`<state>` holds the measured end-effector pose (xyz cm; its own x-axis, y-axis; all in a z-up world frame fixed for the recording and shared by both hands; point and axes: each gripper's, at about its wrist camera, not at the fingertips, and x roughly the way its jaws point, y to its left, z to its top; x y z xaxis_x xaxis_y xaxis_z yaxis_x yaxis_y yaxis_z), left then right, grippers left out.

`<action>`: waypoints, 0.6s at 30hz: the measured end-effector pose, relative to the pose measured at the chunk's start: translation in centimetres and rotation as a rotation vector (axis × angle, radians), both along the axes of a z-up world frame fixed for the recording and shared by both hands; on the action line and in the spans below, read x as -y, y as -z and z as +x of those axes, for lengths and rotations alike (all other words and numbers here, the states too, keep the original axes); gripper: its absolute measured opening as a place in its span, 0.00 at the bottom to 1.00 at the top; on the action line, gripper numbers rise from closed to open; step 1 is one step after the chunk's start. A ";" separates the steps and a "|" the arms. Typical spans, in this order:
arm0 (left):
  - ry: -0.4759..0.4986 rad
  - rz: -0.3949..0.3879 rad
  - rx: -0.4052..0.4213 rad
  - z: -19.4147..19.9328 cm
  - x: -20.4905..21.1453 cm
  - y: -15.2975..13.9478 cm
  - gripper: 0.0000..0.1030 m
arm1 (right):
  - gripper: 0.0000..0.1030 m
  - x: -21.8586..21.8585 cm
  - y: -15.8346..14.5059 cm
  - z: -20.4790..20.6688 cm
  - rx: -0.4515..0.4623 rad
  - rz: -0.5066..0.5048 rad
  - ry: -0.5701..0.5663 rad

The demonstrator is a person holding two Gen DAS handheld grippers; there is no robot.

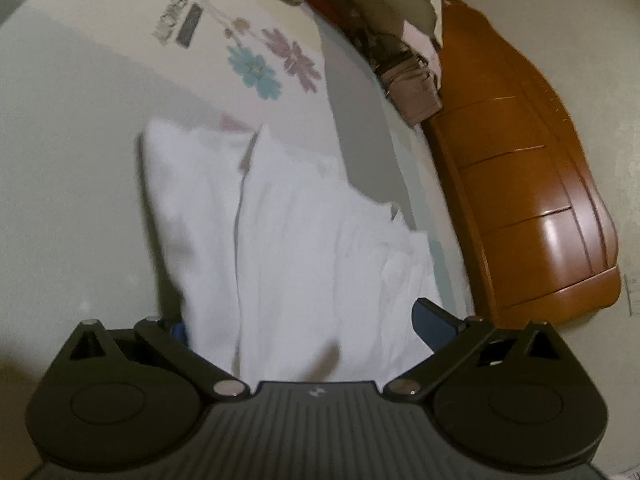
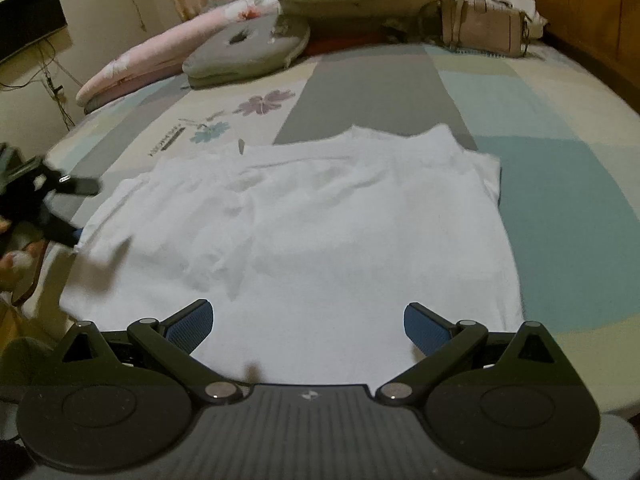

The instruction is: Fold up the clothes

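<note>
- We judge the folding as barely begun: the white T-shirt (image 2: 304,216) lies spread almost flat on the bed (image 2: 560,208), with no finished fold that we can point to.
- In the left wrist view the T-shirt (image 1: 288,240) shows a long crease running down it, which may be one side already turned in, though blur keeps us from being sure.
- What is left, as we read it, is bringing the sides in, doubling the length, and smoothing it out.
- Our right gripper (image 2: 308,322) hovers over the near hem with its jaws wide apart, holding nothing.
- Our left gripper (image 1: 298,320) sits at the shirt's left edge, its jaws spread with cloth lying between them; it is not clamped on the fabric.
- The cloth looks thin and soft, lightly rumpled around the middle, with the neckline towards the pillows (image 2: 248,52).
- A handbag (image 2: 484,26) rests at the far end of the bed, well apart from the T-shirt.
</note>
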<state>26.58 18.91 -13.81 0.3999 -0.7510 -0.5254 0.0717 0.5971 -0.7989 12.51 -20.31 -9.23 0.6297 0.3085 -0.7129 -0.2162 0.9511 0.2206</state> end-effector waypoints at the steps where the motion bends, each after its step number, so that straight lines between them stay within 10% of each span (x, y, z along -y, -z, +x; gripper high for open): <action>1: 0.001 -0.005 -0.003 0.2 0.1 0.1 0.98 | 1.00 0.0 -0.2 -0.2 0.008 -0.002 0.001; 8: 0.131 -0.034 -0.002 -2.4 0.1 0.2 0.99 | 1.00 0.2 0.1 0.0 -0.009 -0.004 0.001; 18: 0.079 -0.031 0.026 0.9 0.7 0.5 0.97 | 1.00 -1.0 1.0 0.5 -0.022 -0.015 -0.006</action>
